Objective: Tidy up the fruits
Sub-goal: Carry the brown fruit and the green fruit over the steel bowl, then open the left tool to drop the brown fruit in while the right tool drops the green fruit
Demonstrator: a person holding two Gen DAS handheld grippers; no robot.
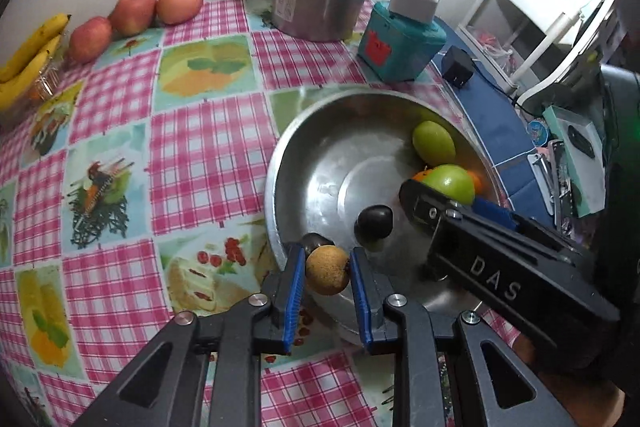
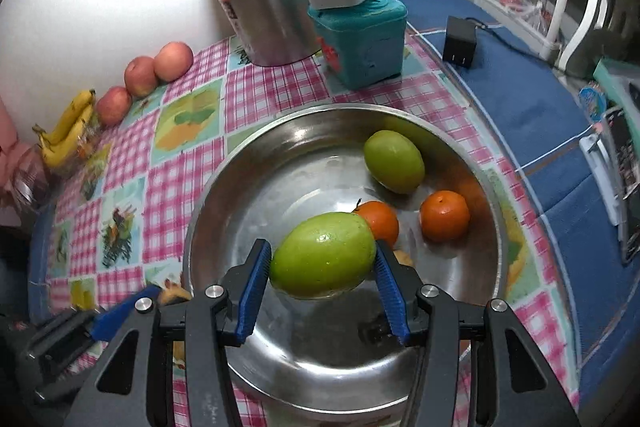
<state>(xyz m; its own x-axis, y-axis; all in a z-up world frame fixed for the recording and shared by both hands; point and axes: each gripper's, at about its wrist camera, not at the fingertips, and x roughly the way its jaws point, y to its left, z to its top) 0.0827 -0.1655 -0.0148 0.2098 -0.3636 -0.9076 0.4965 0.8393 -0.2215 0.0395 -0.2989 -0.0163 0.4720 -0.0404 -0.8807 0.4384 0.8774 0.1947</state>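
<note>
A: How many fruits sit in the steel bowl?

B: From the right wrist view, two oranges: one at four o'clock in the bowl, another touching the green fruit in the jaws. A second green fruit lies at two o'clock. A dark round fruit rests near the middle.

A: And on the checked tablecloth?

B: Three apples in a row along the wall at eleven o'clock, with a bunch of bananas at nine o'clock.

A: The grippers?

B: Both tilt steeply down over the bowl. The left gripper is clenched on a small tan round fruit at the bowl's near rim. The right gripper grasps a large green fruit above the bowl's floor.
</note>
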